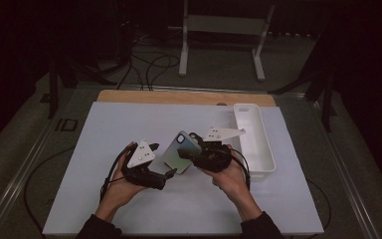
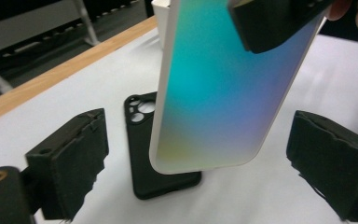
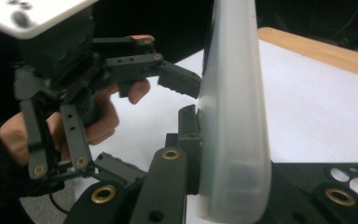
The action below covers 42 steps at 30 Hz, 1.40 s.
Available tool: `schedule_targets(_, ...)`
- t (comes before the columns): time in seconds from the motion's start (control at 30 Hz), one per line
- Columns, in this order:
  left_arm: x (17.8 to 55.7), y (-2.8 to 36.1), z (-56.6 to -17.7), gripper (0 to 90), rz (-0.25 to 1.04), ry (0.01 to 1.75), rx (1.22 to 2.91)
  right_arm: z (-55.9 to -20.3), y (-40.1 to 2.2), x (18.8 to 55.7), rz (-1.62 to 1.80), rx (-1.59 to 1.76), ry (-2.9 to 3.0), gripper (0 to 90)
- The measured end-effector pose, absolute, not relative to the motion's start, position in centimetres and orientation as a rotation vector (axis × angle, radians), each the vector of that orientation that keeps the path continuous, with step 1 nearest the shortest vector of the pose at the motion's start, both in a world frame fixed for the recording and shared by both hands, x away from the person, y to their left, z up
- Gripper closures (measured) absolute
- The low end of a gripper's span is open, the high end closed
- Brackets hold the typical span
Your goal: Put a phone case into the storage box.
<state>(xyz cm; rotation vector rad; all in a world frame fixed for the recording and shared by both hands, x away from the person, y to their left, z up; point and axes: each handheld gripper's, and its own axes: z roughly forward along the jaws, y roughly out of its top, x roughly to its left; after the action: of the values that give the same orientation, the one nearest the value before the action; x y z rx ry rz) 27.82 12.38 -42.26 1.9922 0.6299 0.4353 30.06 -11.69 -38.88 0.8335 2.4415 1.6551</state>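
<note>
A phone (image 1: pixel 181 152) with a shimmering blue-green face is held up at a slant above the white mat. My right gripper (image 1: pixel 191 149) is shut on its upper end; in the right gripper view the phone (image 3: pixel 233 93) stands edge-on between the jaws of that gripper (image 3: pixel 233 163). My left gripper (image 2: pixel 200 163) is open, its pads (image 2: pixel 70 158) standing apart on either side of the phone's (image 2: pixel 223 88) lower end without touching it. Below the phone, a black phone case (image 2: pixel 142 154) lies flat on the mat, camera cutout away from me.
A long white tray (image 1: pixel 251 139) stands on the mat to the right of my right hand. The table's wooden edge (image 1: pixel 179 96) runs along the back. A white metal stand (image 1: pixel 221 25) and cables are on the floor beyond.
</note>
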Motion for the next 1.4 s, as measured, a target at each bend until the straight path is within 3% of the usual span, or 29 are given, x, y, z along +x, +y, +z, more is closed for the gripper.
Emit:
schedule_targets(0.4,28.1,12.9,-42.5,0.9,0.247,0.555,1.999,-37.6,-12.7,28.9,1.759,0.653,2.46,86.8)
schedule_targets(0.57,28.0,12.6,-42.7,5.8,0.207,0.521,2.029,-37.6,-12.5,28.5,1.759,0.568,2.514,86.8)
schedule_targets(1.1,27.6,13.0,-42.7,47.9,0.081,0.37,2.004,-38.0,-12.3,28.3,1.76,0.473,2.597,86.8)
schedule_targets(1.4,27.6,12.6,-43.3,63.8,0.006,0.294,2.047,-37.9,-12.9,28.5,1.759,0.434,2.605,85.1)
